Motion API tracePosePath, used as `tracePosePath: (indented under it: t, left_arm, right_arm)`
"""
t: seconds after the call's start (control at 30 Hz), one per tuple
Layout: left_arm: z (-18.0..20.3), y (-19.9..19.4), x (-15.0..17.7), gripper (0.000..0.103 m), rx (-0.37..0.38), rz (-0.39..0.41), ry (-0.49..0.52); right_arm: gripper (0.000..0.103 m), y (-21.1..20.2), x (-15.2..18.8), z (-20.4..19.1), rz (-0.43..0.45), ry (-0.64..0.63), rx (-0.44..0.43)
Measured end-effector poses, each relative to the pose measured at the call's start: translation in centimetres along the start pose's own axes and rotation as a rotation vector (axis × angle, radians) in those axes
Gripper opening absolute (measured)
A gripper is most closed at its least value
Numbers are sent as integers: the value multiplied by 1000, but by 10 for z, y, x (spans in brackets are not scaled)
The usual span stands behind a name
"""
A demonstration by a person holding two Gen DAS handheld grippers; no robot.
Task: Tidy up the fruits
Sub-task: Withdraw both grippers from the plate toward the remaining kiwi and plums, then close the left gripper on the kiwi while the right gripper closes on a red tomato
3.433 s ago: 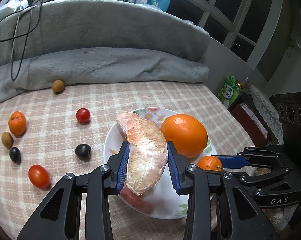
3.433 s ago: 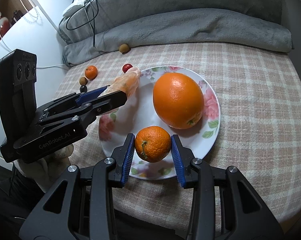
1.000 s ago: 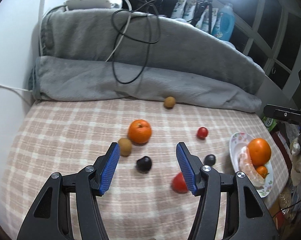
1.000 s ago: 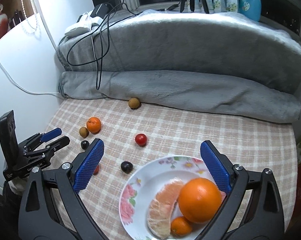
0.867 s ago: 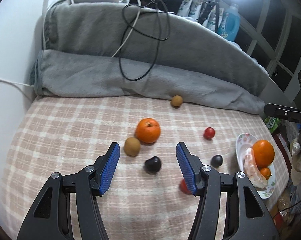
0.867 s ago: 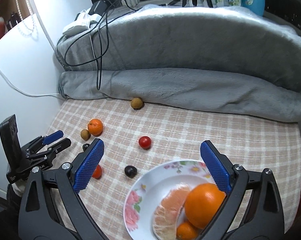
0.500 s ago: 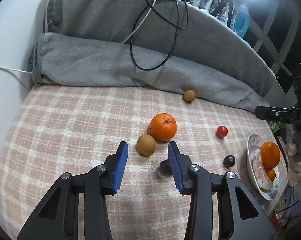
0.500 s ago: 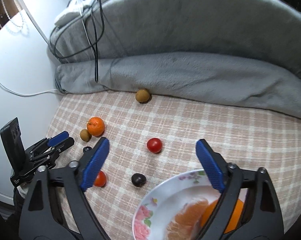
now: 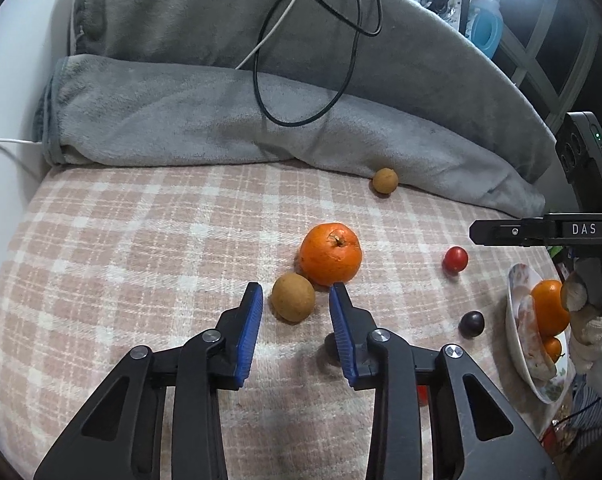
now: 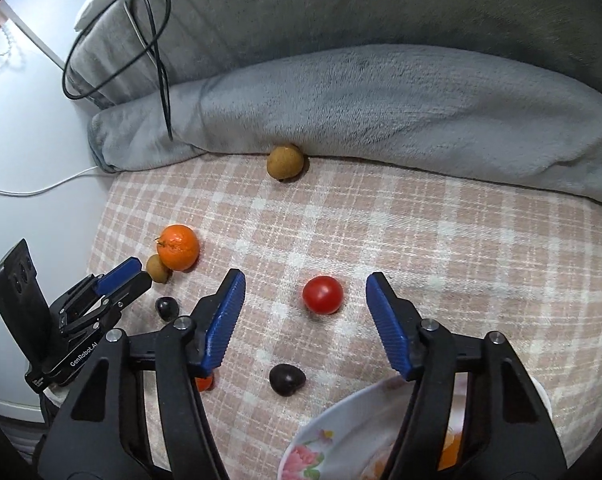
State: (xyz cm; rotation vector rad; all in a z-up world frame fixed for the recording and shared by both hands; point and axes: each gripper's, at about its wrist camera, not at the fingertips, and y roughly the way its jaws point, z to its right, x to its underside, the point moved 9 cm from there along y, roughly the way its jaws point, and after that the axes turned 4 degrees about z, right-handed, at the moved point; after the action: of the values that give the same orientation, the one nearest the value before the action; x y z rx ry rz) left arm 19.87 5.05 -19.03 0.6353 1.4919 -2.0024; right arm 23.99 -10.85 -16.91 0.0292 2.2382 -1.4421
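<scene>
Two dark fruits [image 10: 287,379] beside plate [image 10: 325,432]

On the pink checked cloth lie two round tan-brown fruits [image 9: 292,297] [image 9: 385,180], one small orange mandarin [image 9: 330,254], two red cherry tomatoes [image 10: 322,294] [image 10: 204,382] and two dark purple-black fruits [image 10: 287,379] [image 10: 167,307]. One white floral plate [image 9: 519,344] carries one large orange [image 9: 547,307], one small mandarin [image 9: 552,349] and one peeled pomelo segment [image 9: 531,340].
</scene>
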Motion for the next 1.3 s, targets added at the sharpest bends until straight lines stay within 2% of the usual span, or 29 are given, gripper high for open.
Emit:
tracePosePath:
  t: [0.4, 0.6, 0.9, 1.07, 1.2, 1.3]
  left_arm:
    - [-1, 12, 3, 32, -5, -18, 0]
    - [-1, 17, 5, 32, -8, -29, 8]
    - [-1, 20, 6, 25, -15, -34, 13]
    - [-1, 20, 7, 24, -18, -32, 18]
    - [0, 21, 6, 24, -21, -29, 20]
    - [0, 21, 5, 24, -22, -28, 23]
  right_arm:
    - [55, 23, 4, 0, -50, -25, 39]
    - [54, 29, 5, 1, -64, -35, 54]
    - [49, 37, 6, 3, -87, -32, 70]
    - [42, 38, 6, 6, -86, -26, 79]
    - [27, 38, 7, 7, -91, -22, 76]
    - [27, 37, 7, 7, -90, -23, 75]
